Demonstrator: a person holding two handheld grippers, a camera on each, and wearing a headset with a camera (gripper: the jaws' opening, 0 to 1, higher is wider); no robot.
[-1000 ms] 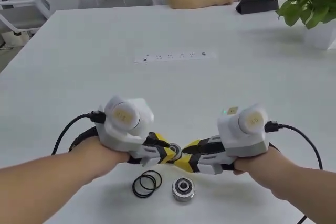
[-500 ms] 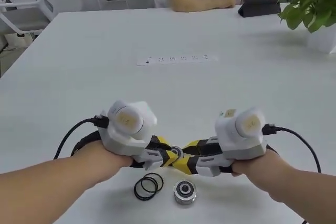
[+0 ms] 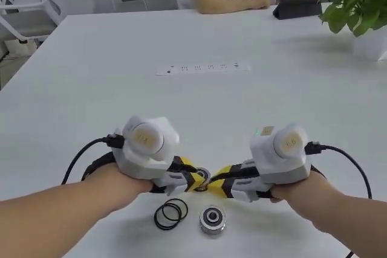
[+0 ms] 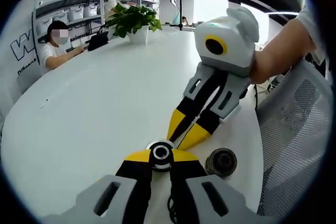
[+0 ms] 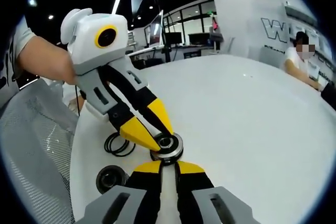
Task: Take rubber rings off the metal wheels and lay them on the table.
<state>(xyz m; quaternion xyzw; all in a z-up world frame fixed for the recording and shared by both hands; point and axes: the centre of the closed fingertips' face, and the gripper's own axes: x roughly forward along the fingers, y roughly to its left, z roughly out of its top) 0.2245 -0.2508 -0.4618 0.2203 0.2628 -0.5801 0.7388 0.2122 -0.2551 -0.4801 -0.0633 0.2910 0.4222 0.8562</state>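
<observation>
Head view showed your left gripper (image 3: 196,179) squeezing a metal wheel (image 3: 202,176) tight, just above the table (image 3: 181,107). Your right gripper (image 3: 213,179) had its jaws pressed close together, tips at that wheel's edge. I could not tell if they pinched a ring. A second wheel (image 3: 211,219) sat nearer to you than the held wheel. Loose rubber rings (image 3: 169,212) lay just left of it.

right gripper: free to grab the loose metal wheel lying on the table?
Probably not yet. The right gripper has its jaws shut at the rim of the wheel the left gripper holds. The loose metal wheel lies uncovered on the table close by, so after release the way looks free.
</observation>
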